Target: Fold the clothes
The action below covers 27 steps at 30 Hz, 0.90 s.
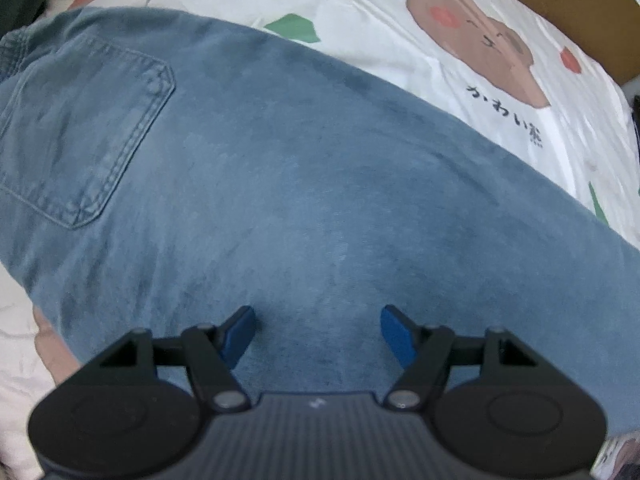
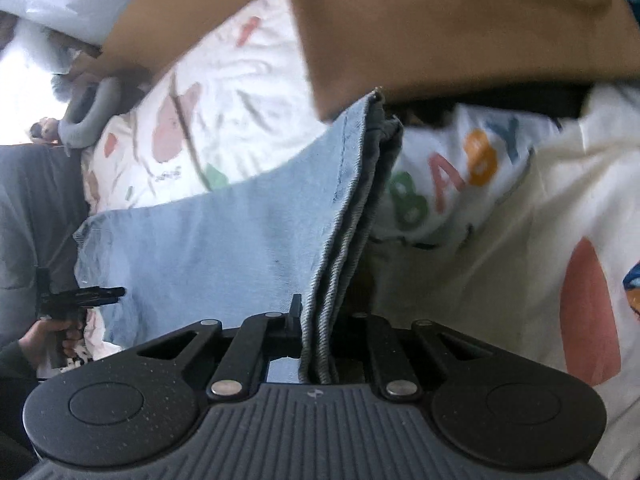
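Denim is pinched at its layered hem by the right gripper (image 2: 316, 344), pressed together at the bottom centre of its view, lifting that end of the jeans (image 2: 224, 240). The left gripper (image 1: 318, 332) hangs spread above the flat cloth, lower centre, gripping nothing. It should probably press the middle while the hem is carried toward the back pocket (image 1: 80, 136), upper left. Beyond lies the printed bedsheet (image 1: 400, 52).
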Available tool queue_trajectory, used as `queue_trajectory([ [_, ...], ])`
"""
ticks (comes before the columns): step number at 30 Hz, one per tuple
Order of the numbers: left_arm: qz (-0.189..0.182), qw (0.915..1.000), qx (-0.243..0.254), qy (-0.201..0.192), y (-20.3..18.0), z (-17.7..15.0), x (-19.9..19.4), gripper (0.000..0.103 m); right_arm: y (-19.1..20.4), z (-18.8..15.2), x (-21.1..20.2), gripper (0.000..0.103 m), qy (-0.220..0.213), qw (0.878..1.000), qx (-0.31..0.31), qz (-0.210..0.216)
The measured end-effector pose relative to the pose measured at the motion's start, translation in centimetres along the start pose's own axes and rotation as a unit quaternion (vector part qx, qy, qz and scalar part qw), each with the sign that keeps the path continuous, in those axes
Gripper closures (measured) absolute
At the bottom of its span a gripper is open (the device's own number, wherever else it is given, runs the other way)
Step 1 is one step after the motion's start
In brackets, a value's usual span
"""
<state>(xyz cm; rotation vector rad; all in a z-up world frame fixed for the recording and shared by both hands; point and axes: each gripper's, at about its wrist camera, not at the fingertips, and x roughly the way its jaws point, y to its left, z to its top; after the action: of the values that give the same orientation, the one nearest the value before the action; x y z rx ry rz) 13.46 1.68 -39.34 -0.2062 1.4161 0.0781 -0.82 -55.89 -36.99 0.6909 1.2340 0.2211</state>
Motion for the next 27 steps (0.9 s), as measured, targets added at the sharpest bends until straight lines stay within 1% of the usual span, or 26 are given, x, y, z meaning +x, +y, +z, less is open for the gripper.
queue_trajectory([
  [4,-0.005,0.9999,0.007,-0.015,-0.2,0.0,0.0,0.032,2.1,0.8,-2.1,0.095,-0.021,1.000,-0.011,0.006],
  [8,-0.013,0.9993,0.005,-0.034,-0.7,0.2,-0.1,0.032,4.4,1.7,-3.8,0.095,-0.039,0.998,-0.040,0.001],
  [13,-0.029,0.9989,0.020,-0.031,-1.9,0.2,0.3,0.032,6.0,3.1,-5.7,0.095,-0.051,0.997,-0.056,0.003],
  [21,-0.046,0.9975,0.034,-0.041,-3.8,0.2,0.5,0.031,8.2,5.8,-7.9,0.095,-0.066,0.995,-0.073,-0.027],
  [27,-0.079,0.9950,0.038,-0.048,-5.4,0.2,0.3,0.031,8.9,7.8,-10.2,0.095,-0.089,0.991,-0.087,-0.053],
])
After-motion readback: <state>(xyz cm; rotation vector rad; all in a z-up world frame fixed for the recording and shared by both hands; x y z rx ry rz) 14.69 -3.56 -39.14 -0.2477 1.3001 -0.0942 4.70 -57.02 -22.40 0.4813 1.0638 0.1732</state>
